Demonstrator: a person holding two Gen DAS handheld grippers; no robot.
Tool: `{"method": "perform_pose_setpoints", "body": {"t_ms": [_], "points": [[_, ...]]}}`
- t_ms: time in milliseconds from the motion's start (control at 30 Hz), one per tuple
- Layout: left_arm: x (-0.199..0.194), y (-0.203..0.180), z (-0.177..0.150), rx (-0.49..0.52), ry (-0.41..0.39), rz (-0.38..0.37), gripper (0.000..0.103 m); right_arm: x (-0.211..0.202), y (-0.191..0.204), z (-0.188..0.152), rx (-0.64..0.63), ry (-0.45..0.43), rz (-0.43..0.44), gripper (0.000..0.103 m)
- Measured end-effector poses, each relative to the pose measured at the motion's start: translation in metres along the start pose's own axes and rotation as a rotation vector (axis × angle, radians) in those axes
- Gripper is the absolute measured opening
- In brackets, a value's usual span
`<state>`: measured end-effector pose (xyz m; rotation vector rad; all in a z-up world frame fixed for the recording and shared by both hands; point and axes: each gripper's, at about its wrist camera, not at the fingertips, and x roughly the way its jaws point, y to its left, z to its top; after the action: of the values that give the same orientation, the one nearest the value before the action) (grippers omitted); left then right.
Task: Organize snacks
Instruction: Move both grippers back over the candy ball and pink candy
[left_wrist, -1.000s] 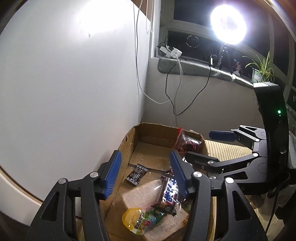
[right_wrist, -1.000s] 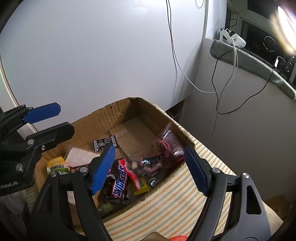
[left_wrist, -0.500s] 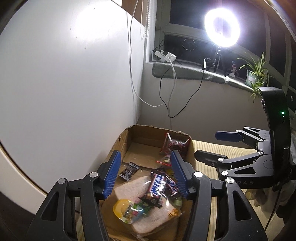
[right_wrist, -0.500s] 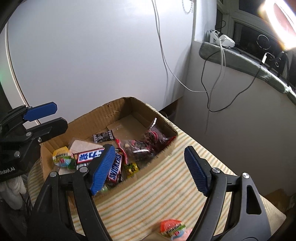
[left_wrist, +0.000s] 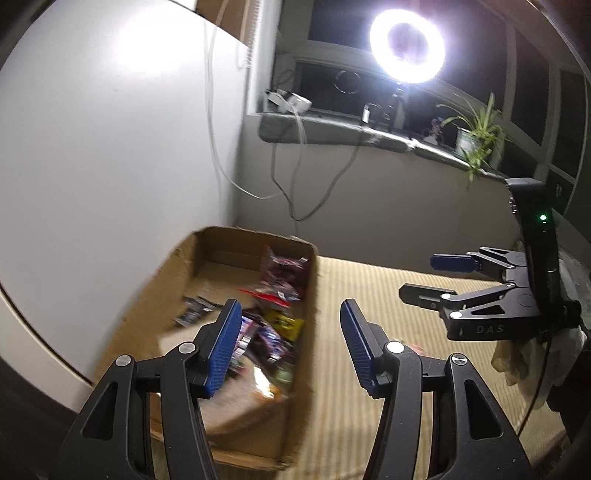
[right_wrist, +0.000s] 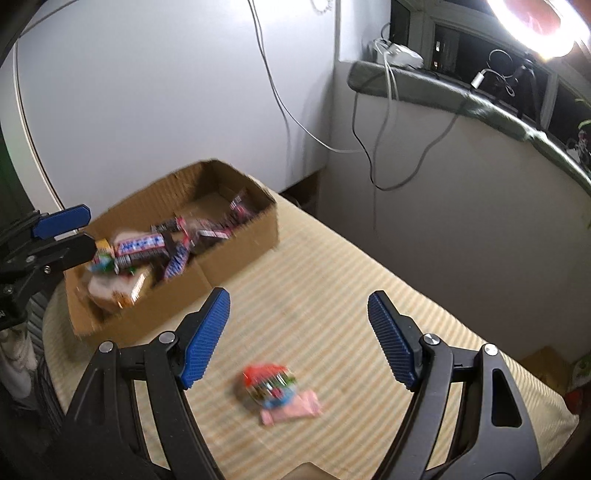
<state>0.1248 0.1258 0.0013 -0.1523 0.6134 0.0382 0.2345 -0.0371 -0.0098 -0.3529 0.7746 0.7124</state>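
Box: cardboard box (right_wrist: 236, 266) of snacks, far left on striped cloth (right_wrist: 332, 280).
Loose snack: red-topped packet (right_wrist: 275, 384), near, apart from box.
Left gripper (left_wrist: 291, 345): jaws apart, empty.
Right gripper (right_wrist: 297, 336): jaws wide, empty, above packet.

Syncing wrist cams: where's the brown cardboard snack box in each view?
Left wrist: brown cardboard snack box lower left, behind the left gripper.
Right wrist: box left of centre, beyond the right gripper.
Shared landmark: striped beige table cover under the box.
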Motion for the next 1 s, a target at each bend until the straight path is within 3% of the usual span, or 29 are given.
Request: {"method": "perform_pose_setpoints", "body": {"t_ms": [500, 767, 1000], "points": [[0.030, -0.074, -0.024, 0.084, 0.121, -0.134, 0.051, 0.004, -0.004, -0.074, -0.125, 0.107, 0.037, 0.078], [0.066, -0.094, -0.035, 0.119, 0.231, -0.172, 0.044, 0.014, -0.001, -0.086, -0.149, 0.121, 0.061, 0.071], [0.093, -0.100, -0.039, 0.111, 0.303, -0.215, 0.044, 0.022, -0.004, -0.086, -0.138, 0.123, 0.069, 0.068]]}}
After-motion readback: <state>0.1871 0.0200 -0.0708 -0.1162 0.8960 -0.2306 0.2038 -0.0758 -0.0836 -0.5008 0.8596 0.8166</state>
